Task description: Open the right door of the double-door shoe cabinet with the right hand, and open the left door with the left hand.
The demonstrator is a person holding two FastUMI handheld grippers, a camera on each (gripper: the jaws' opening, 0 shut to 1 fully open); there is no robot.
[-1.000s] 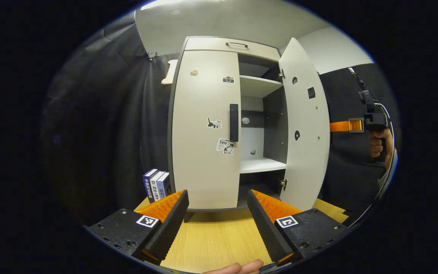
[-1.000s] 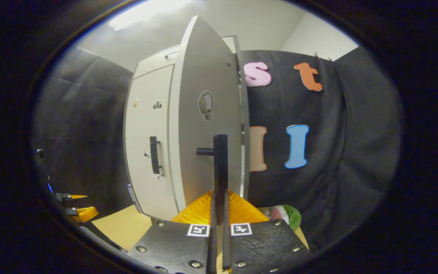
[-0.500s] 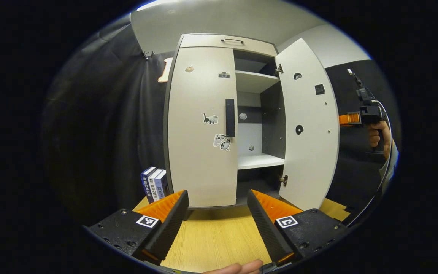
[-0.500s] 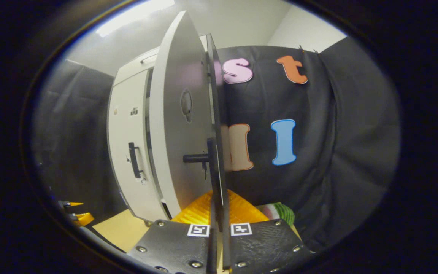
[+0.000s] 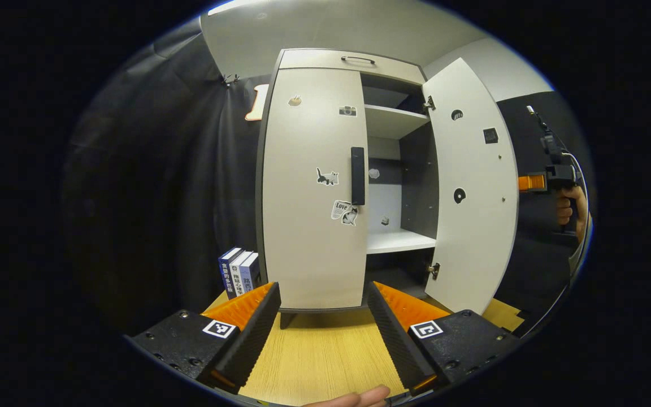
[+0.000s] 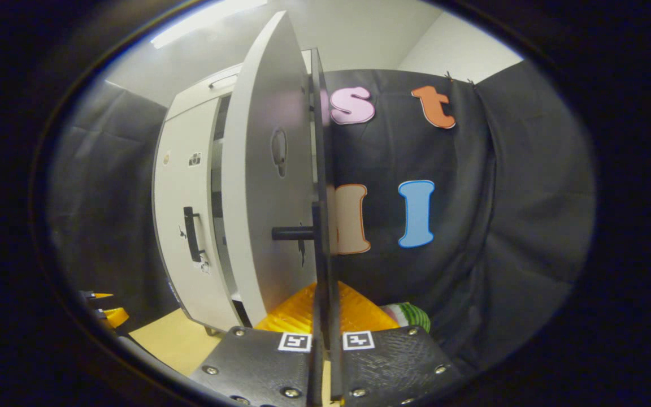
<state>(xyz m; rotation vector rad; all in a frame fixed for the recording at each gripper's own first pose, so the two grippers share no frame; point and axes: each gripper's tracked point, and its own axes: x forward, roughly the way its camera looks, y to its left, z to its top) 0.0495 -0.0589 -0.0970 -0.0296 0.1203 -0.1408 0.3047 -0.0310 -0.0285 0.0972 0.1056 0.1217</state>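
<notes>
Left gripper (image 5: pixel 322 316) held low over the wooden tabletop (image 5: pixel 320 356), fingers spread wide apart, nothing between them. A fingertip (image 5: pixel 359 397) of the holding hand seen at the bottom edge of the left gripper view. Just beyond the fingers, stood on the tabletop: the shoe cabinet (image 5: pixel 354 62), its left door (image 5: pixel 314 186) closed, dark vertical handle (image 5: pixel 357 176) untouched, small stickers scattered on the panel. To the left of the cabinet's foot, three books (image 5: pixel 239 273) stood upright. Past the left door, right door (image 5: pixel 475 186) swung well open, white shelves (image 5: pixel 396 241) visible inside.

In the right gripper view, right gripper (image 6: pixel 325 325) clenched on the right door's handle (image 6: pixel 322 265), both fingers pressed against the dark bar, door (image 6: pixel 263 186) seen nearly edge-on. Farther right in the left gripper view, that same gripper gripped by a hand (image 5: pixel 569 206) beyond the open door's edge. A green striped object (image 6: pixel 407 314) lay behind the fingers, kind unclear.
</notes>
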